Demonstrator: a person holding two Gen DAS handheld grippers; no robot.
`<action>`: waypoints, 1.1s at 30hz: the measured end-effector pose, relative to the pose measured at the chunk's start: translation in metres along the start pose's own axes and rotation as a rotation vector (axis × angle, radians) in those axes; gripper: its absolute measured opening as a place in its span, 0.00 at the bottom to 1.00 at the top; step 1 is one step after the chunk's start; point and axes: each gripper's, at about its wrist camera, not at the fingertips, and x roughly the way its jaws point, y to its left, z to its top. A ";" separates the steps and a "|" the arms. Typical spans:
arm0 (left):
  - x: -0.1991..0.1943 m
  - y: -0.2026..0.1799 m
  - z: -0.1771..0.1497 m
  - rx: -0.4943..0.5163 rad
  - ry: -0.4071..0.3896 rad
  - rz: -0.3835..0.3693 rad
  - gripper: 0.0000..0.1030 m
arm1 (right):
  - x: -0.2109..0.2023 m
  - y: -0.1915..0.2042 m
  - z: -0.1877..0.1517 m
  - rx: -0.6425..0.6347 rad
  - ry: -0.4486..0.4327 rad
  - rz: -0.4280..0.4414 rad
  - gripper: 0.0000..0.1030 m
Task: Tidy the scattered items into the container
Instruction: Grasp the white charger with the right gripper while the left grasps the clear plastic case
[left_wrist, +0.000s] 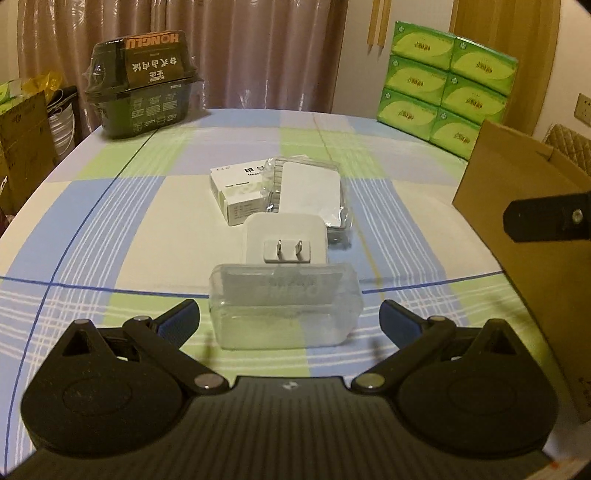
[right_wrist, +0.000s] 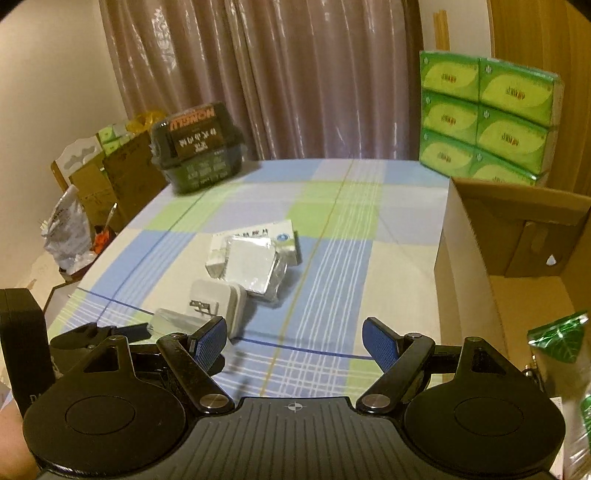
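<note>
Scattered items, including a clear plastic case (left_wrist: 284, 306) and white plug adapter (left_wrist: 286, 240), lie between the wide-spread left gripper (left_wrist: 290, 317); right gripper (right_wrist: 294, 341) gapes empty beside the cardboard box (right_wrist: 476, 240).

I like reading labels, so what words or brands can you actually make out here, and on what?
"HONGLU", upside down, on the dark food tub at the table's far corner.
"Meco...", cut off, on the white medicine box.
Chinese print on the tub, the medicine box and the green tissue packs: too small or blurred to read.
</note>
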 end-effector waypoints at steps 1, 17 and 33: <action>0.003 0.000 0.001 0.002 0.004 -0.005 0.95 | 0.002 0.000 0.000 0.000 0.003 -0.002 0.76; -0.028 0.062 -0.001 0.139 0.021 -0.005 0.82 | 0.049 0.029 -0.003 -0.036 0.056 0.014 0.76; -0.028 0.119 0.012 0.070 0.010 0.048 0.82 | 0.126 0.089 0.002 -0.022 0.057 0.017 0.76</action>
